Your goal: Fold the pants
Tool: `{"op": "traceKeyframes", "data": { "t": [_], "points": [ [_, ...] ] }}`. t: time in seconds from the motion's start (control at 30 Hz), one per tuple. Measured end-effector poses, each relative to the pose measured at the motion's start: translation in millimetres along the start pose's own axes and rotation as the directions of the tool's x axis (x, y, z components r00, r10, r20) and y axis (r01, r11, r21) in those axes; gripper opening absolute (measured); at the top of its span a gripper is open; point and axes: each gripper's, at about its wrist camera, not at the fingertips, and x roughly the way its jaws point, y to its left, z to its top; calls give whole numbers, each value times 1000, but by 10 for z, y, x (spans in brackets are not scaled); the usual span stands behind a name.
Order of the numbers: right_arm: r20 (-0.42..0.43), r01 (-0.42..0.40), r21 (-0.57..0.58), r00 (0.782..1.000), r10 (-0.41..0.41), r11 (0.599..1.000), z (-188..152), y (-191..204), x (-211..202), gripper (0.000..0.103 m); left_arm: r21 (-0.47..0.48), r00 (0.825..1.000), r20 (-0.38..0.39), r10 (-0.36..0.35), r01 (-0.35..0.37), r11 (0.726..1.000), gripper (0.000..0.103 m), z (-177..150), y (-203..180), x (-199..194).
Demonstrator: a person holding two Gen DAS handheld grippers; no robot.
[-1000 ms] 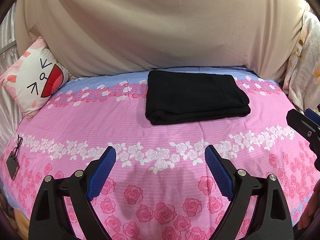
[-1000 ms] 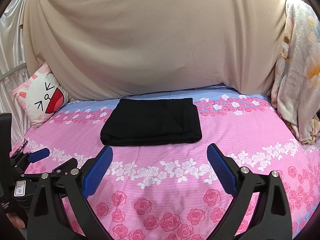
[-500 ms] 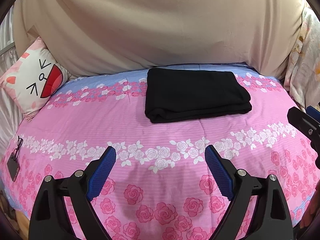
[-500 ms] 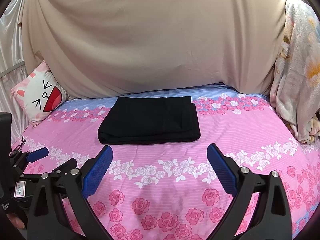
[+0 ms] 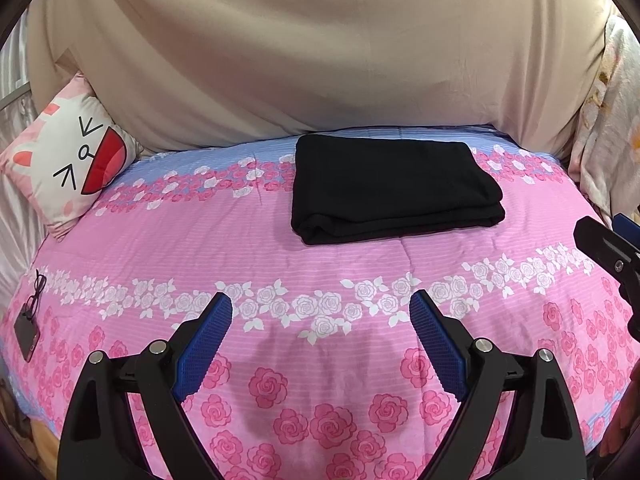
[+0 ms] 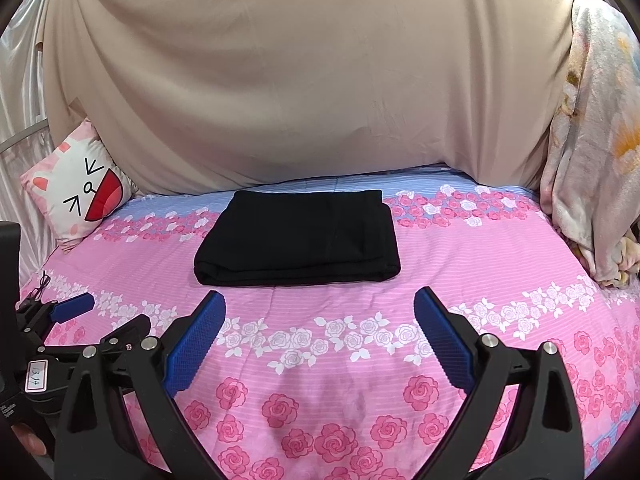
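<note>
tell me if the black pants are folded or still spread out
Folded. The black pants lie as a compact rectangle on the pink bedspread, stacked layers showing along the near edge. Neither gripper touches them.

Cat-face pillow (image 5: 68,160), phone (image 5: 26,334) on rose bedspread (image 5: 280,264)

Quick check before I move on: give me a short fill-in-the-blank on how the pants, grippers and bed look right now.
1. The pants lie ____ on the bedspread.
2. Both the left gripper and the right gripper are ____ and hold nothing.
3. The pants' colour is ____.
4. The cartoon pillow sits to the ____ of the pants.

Missing words: folded; open; black; left
</note>
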Motion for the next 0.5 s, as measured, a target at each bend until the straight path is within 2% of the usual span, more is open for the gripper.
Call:
{"op": "traceKeyframes", "data": {
  "t": [0.5],
  "points": [
    [0, -1, 1, 1000, 1, 1000, 7, -12, -4, 93, 0, 1000, 1, 10, -10, 1000, 88, -3, -10, -1]
  ]
}}
